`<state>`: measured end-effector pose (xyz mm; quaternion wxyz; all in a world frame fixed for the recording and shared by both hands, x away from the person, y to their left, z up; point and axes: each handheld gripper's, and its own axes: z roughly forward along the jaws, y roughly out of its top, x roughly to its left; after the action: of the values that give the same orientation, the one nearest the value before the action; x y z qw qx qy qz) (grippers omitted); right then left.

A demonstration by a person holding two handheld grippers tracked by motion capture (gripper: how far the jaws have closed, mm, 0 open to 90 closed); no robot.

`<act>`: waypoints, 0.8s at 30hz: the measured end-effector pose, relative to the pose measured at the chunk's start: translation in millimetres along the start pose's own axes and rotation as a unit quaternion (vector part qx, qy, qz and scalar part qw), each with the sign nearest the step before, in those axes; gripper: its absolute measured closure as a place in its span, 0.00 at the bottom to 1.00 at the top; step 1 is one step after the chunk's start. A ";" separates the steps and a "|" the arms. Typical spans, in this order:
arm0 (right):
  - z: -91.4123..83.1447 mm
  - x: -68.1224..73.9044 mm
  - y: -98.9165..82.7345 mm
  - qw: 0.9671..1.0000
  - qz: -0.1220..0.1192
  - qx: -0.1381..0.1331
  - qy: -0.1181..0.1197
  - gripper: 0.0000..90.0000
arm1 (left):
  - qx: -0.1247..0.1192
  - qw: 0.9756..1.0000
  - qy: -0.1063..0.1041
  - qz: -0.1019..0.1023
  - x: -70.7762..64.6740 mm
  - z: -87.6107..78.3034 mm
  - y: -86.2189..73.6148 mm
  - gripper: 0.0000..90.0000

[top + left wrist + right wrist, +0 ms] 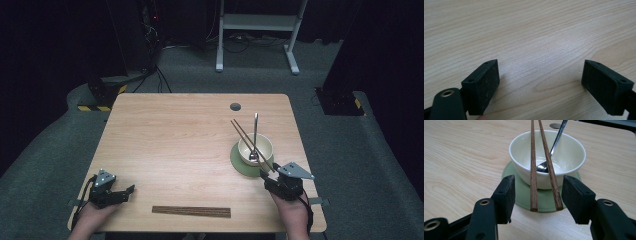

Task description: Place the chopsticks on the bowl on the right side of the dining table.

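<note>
A cream bowl (261,145) (524,152) stands on a green saucer (239,162) (511,177) at the table's right. A metal spoon (255,131) (557,140) rests inside it, handle pointing away. Two brown chopsticks (246,141) (533,170) lie across the bowl's rim, their near ends over the saucer's front. My right gripper (267,175) (539,182) is open, its jaws on either side of those ends, and the pads touch neither stick. My left gripper (131,190) (540,72) rests open at the front left with only bare wood between its jaws.
A long dark wooden strip (191,211) lies flat along the table's front edge, between the two hands. A round grey grommet (235,106) sits near the table's far edge. The light wood table (175,145) is bordered by dark floor, with a desk frame (257,22) behind.
</note>
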<state>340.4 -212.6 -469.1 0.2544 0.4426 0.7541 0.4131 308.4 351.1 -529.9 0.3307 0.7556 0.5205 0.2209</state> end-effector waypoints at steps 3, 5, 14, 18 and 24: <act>3.9 -0.6 -2.2 1.000 -0.001 0.003 -0.002 0.53 | 0.000 1.000 0.000 0.000 0.1 0.1 0.1 0.17; 6.2 -1.0 -4.5 1.000 -0.004 0.005 -0.005 0.55 | 0.000 1.000 -0.001 0.000 0.3 0.2 0.2 0.17; 9.3 2.3 -4.9 1.000 -0.013 0.009 -0.006 0.75 | 0.000 1.000 0.001 -0.001 -0.1 0.2 0.1 0.17; 11.1 4.0 -6.2 1.000 -0.019 0.015 -0.004 0.83 | 0.000 1.000 0.002 -0.002 -0.3 0.1 0.1 0.17; 10.7 4.9 -5.8 1.000 -0.023 0.015 -0.004 0.85 | 0.001 1.000 -0.001 0.000 -0.2 0.2 0.2 0.16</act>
<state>343.4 -205.6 -479.7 0.2606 0.4305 0.7693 0.3937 308.6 350.9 -529.8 0.3301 0.7561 0.5206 0.2200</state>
